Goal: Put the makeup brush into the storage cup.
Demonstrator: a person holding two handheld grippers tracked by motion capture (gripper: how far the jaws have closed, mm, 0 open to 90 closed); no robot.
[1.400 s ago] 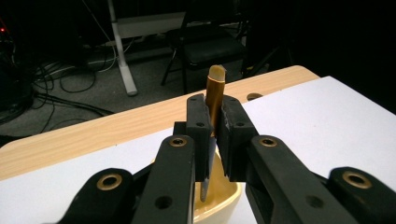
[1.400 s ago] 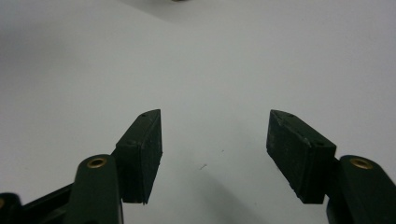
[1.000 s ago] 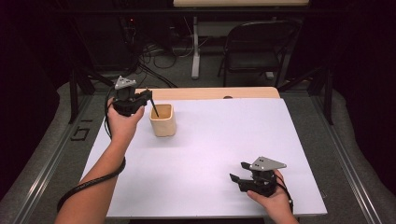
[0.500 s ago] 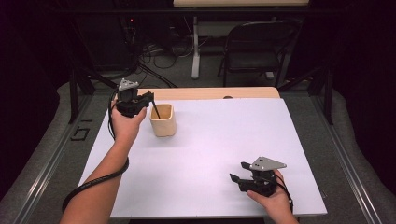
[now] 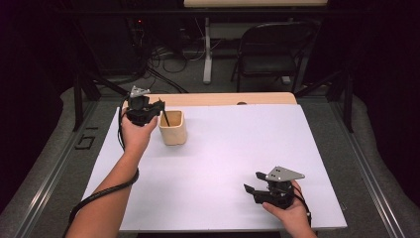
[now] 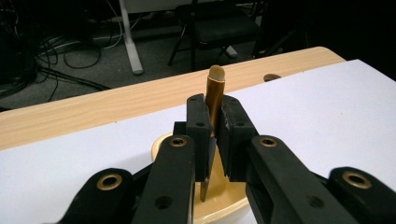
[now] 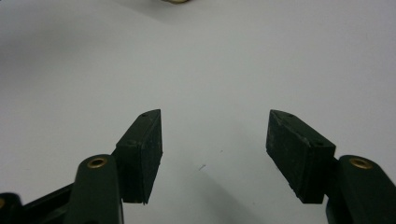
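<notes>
Where left tongs (image 6: 212, 135) clamp, brush (image 6: 215, 95) bristles stay hidden

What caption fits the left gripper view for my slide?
Left gripper shut on a gold-handled brush, its lower end inside the cream cup on the white table.

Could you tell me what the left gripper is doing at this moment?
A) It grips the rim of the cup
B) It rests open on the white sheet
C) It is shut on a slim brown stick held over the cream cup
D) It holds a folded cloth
C: in the left gripper view the left gripper has its jaws pressed on the slim brown stick, whose lower end hangs above the cream cup.
</notes>
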